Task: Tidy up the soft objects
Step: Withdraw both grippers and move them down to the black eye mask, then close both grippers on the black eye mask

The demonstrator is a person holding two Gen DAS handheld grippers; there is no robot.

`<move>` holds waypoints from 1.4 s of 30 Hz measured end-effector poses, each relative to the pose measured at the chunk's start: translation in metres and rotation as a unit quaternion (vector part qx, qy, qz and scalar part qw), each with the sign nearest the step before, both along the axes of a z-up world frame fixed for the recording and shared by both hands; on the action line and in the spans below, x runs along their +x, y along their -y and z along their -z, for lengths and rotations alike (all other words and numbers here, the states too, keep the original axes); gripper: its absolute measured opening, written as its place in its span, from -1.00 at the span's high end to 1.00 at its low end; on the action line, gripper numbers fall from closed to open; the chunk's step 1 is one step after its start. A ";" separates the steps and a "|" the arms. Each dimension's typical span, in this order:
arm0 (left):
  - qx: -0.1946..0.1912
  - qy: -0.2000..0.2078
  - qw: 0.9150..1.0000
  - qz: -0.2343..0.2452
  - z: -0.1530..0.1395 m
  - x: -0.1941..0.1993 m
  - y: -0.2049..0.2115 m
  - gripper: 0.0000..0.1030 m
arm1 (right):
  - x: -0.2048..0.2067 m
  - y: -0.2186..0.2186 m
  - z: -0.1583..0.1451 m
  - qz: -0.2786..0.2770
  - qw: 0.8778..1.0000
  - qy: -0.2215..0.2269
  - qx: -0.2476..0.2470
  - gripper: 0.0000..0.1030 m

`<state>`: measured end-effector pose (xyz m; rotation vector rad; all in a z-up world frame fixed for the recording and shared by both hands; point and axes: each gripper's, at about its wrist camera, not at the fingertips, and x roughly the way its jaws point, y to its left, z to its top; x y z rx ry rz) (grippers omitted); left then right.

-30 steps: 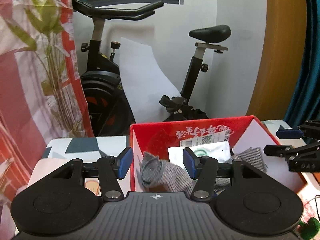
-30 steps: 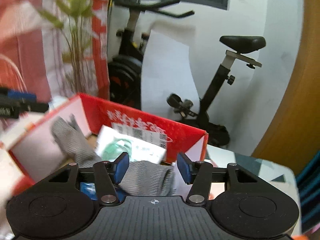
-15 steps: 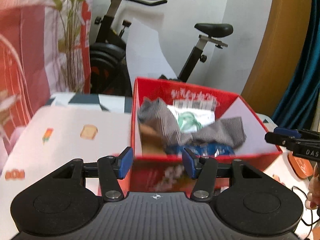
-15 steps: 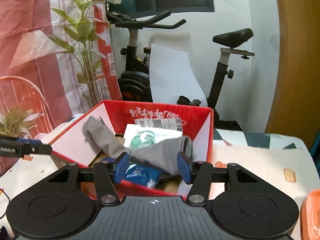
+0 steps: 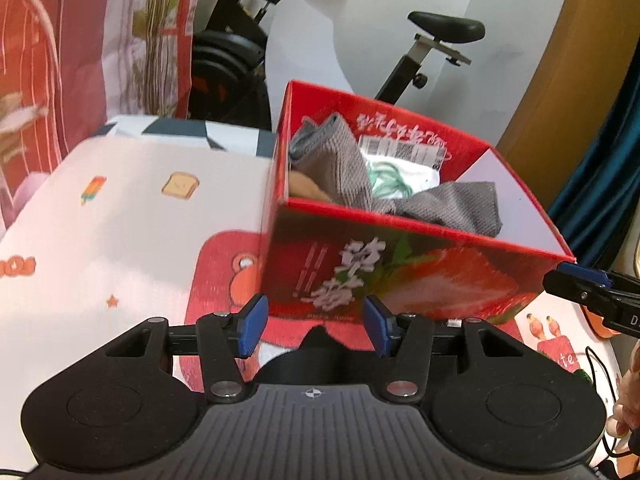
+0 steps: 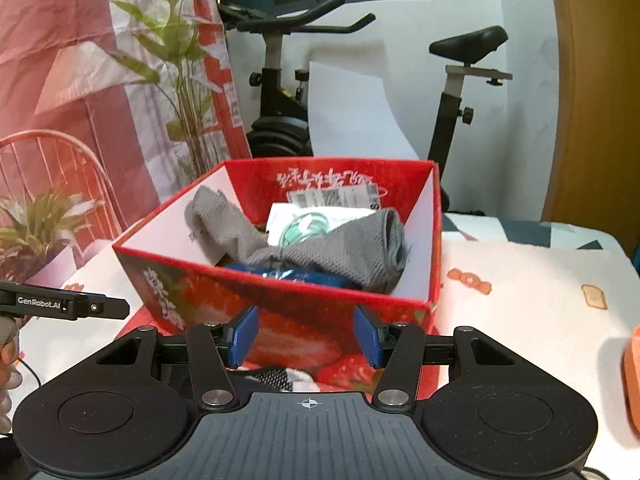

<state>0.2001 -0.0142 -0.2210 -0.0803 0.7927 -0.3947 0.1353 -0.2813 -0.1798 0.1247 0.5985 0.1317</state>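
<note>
A red strawberry-print box (image 5: pixel 400 276) (image 6: pixel 280 308) stands on the table. Grey knitted cloths (image 5: pixel 340 164) (image 6: pixel 340 252) lie in it over a white packet with a green print (image 5: pixel 392 176) (image 6: pixel 312 220) and a blue item (image 6: pixel 280 272). My left gripper (image 5: pixel 314 330) is open and empty in front of the box's near wall. My right gripper (image 6: pixel 306 336) is open and empty before the box's near wall, above a dark and white soft thing (image 6: pixel 280 378) lying between its fingers. Each gripper shows at the edge of the other's view.
The table has a white cartoon-print cloth (image 5: pixel 120 220) and a red bear mat (image 5: pixel 224 272) under the box. An orange object (image 6: pixel 632 384) lies at the right. An exercise bike (image 6: pixel 280 80), plant (image 6: pixel 172 60) and red chair (image 6: pixel 52 168) stand behind.
Both grippers have pulled back and lowered from over the box to in front of its near wall. The box contents stay as they were.
</note>
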 end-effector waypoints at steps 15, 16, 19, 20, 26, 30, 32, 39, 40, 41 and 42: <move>0.003 -0.054 0.999 -0.002 0.031 0.004 -0.002 -0.07 | 0.011 -0.005 0.053 -0.004 0.996 -0.089 0.023 0.04; 0.003 -0.056 0.998 -0.004 0.032 0.005 -0.003 -0.07 | 0.012 -0.005 0.056 -0.004 0.995 -0.093 0.025 0.04; 0.002 -0.062 0.998 -0.008 0.035 0.005 -0.006 -0.07 | 0.014 -0.006 0.062 -0.005 0.994 -0.104 0.028 0.04; 0.002 -0.063 0.998 -0.009 0.037 0.005 -0.006 -0.07 | 0.014 -0.007 0.064 -0.006 0.994 -0.107 0.030 0.04; -0.006 -0.069 0.998 -0.010 0.041 0.005 -0.007 -0.07 | 0.018 -0.011 0.072 -0.012 0.992 -0.124 0.031 0.04; -0.018 -0.075 0.997 -0.008 0.042 0.007 -0.013 -0.07 | 0.017 -0.013 0.073 -0.016 0.991 -0.129 0.032 0.04; -0.019 -0.077 0.997 -0.006 0.042 0.006 -0.015 -0.07 | 0.018 -0.014 0.073 -0.017 0.991 -0.130 0.032 0.04; -0.030 -0.085 0.996 -0.009 0.039 -0.003 -0.024 -0.04 | 0.017 -0.026 0.074 -0.034 0.989 -0.140 0.034 0.03; -0.036 -0.087 0.995 -0.011 0.039 -0.004 -0.026 -0.04 | 0.017 -0.027 0.074 -0.037 0.989 -0.141 0.033 0.03; -0.042 -0.090 0.995 -0.012 0.040 -0.005 -0.027 -0.04 | 0.017 -0.029 0.074 -0.039 0.989 -0.142 0.032 0.02; -0.044 -0.092 0.995 -0.012 0.040 -0.006 -0.028 -0.04 | 0.017 -0.030 0.075 -0.041 0.988 -0.143 0.032 0.02</move>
